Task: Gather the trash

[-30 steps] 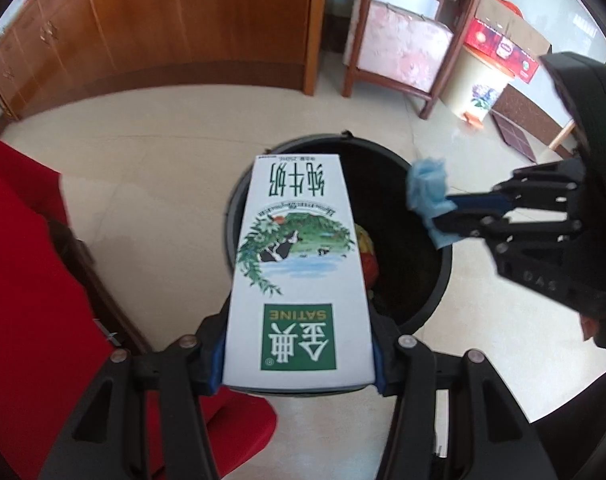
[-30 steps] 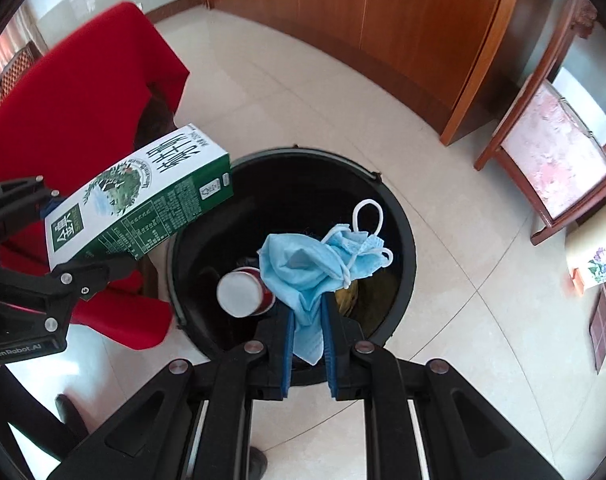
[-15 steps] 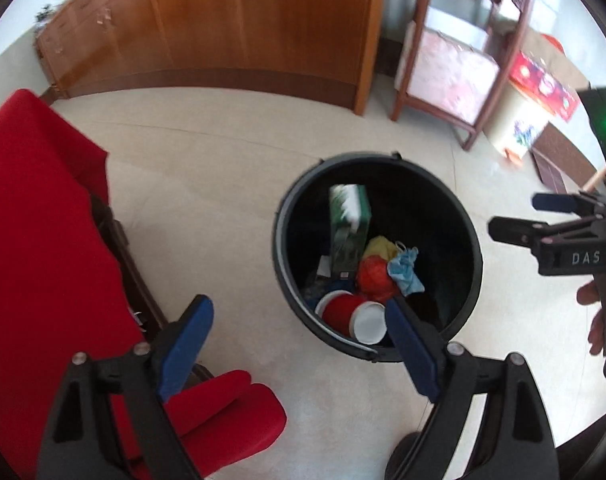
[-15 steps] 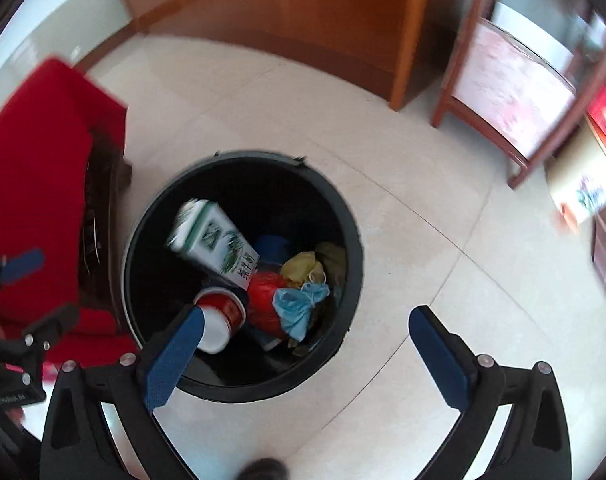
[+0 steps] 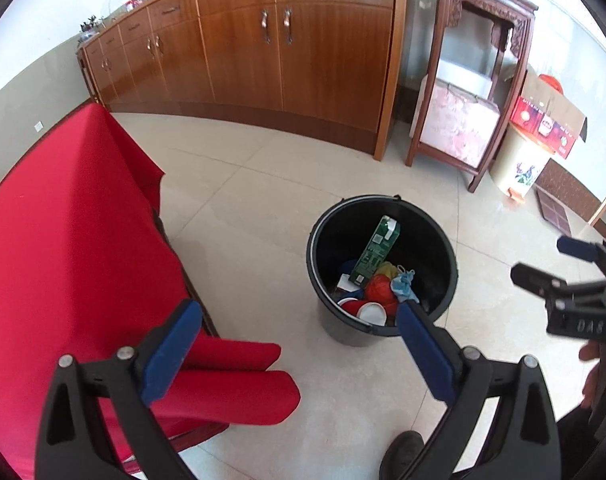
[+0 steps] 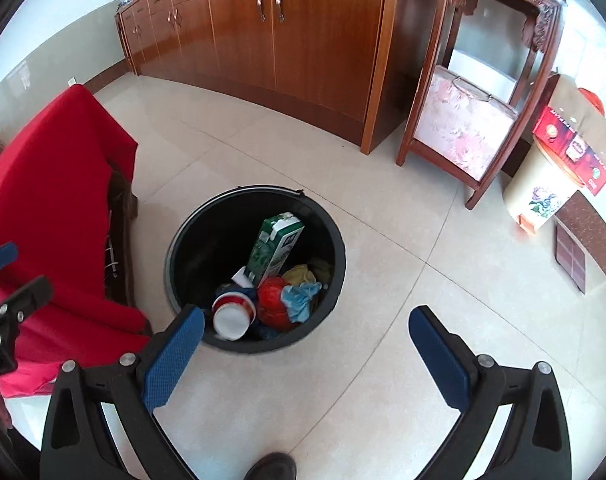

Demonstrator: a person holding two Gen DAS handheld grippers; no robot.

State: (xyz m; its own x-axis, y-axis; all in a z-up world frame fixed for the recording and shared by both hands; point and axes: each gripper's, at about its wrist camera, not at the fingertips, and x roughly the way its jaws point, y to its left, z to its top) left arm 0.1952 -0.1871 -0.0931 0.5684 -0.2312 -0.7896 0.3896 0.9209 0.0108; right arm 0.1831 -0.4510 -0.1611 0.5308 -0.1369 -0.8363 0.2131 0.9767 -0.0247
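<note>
The left gripper (image 5: pixel 299 312) is standing with its blue-padded fingers (image 5: pixel 171 350) spread wide and nothing between them; its jaws have just been opening further. The right gripper (image 6: pixel 307 318) is likewise holding its fingers (image 6: pixel 175 356) wide apart and empty, having just sprung open, and it is also showing at the right edge of the left wrist view, gripped by a hand (image 5: pixel 599 372). Both are hanging above the tiled floor (image 6: pixel 383 380) and looking down on a black bucket (image 6: pixel 183 252) that is sitting just ahead of them. Inside the bucket a green and white milk carton (image 6: pixel 277 246) is leaning on end against the rest of the trash. Beside its lower end a crumpled blue face mask (image 6: pixel 301 300) is lying next to a round red item (image 6: pixel 275 296). A red and white paper cup (image 6: pixel 233 316) is lying on its side toward the near wall, and something yellow (image 6: pixel 301 274) is showing behind the mask. To the left of the bucket a seat draped in red cloth (image 5: pixel 71 240) is standing close by. The toe of a dark shoe (image 6: pixel 271 468) is poking in at the bottom edge. Farther back a long wooden cabinet (image 5: pixel 295 56) is running along the wall. To its right a carved wooden stand (image 6: pixel 483 92) is holding a pink flowered box (image 6: pixel 461 128), and beyond that a red carton (image 6: pixel 575 152) is resting on a pale floral bin (image 6: pixel 543 192).
</note>
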